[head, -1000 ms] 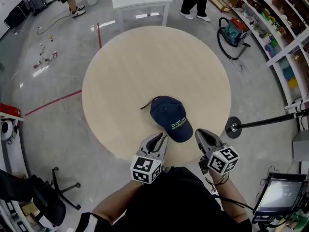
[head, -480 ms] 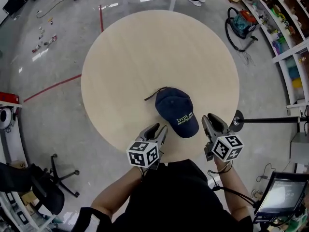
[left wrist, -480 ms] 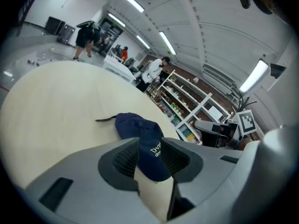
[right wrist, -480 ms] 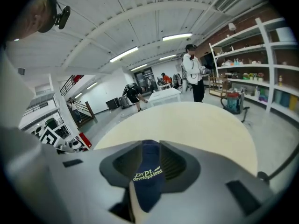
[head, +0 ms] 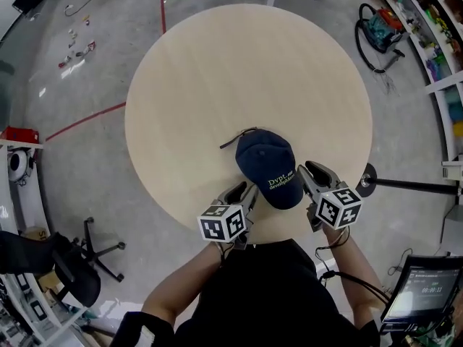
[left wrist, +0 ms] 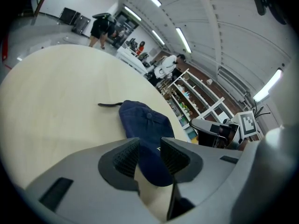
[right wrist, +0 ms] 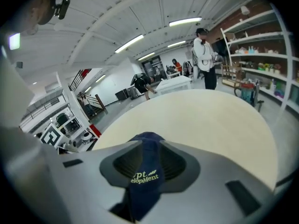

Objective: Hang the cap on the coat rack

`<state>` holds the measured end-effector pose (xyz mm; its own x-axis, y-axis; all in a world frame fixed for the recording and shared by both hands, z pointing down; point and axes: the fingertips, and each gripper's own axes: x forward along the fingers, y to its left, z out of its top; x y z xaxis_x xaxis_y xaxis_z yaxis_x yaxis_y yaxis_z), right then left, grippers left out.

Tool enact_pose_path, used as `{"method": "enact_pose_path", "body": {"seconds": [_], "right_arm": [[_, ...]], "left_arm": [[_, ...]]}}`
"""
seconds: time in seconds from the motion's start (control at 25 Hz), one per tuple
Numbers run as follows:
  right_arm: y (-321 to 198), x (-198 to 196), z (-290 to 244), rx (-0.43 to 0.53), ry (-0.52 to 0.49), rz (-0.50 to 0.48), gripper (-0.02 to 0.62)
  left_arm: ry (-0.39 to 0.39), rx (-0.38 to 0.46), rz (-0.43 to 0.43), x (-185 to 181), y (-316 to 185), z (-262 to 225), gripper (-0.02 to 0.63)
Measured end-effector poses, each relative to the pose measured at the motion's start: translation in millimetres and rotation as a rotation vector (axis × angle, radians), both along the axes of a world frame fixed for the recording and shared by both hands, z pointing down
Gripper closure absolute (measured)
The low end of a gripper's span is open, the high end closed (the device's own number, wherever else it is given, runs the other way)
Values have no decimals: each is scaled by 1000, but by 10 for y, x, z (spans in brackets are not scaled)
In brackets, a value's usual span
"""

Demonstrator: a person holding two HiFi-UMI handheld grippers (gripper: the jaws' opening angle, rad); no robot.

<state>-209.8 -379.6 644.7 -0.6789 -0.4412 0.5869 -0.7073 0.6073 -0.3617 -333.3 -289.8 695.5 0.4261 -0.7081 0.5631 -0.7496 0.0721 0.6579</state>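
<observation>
Left hand-held gripper (head: pixel 248 191) just opened, right hand-held gripper (head: pixel 308 169) agape, both astride cap (head: pixel 263 157) brim.

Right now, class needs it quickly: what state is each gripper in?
Left gripper: open, jaws have just been opening; cap ahead, ungripped.
Right gripper: jaws astride the cap brim; clamped or not cannot be told.

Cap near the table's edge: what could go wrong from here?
The right gripper has its fingers apart around only the brim end of the cap; closing there may give a weak hold, so the cap could swing or slip.
The cap lies near the table edge; a nudge could push it off.
</observation>
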Motion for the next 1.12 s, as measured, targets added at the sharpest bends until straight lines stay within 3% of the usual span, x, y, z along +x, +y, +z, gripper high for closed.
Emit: {"method": "enact_pose_path", "body": {"seconds": [0.52, 0.92, 1.12], "right_arm": [[-213, -35, 554, -107, -1, -30, 505], [-142, -217, 688, -148, -24, -56, 505], [-149, -177, 747, -164, 11, -57, 505]], "left_arm": [[29, -70, -46, 81, -152, 384, 480], [132, -97, -114, 41, -161, 354, 480], [114, -130, -110, 37, -182, 436, 480]]}}
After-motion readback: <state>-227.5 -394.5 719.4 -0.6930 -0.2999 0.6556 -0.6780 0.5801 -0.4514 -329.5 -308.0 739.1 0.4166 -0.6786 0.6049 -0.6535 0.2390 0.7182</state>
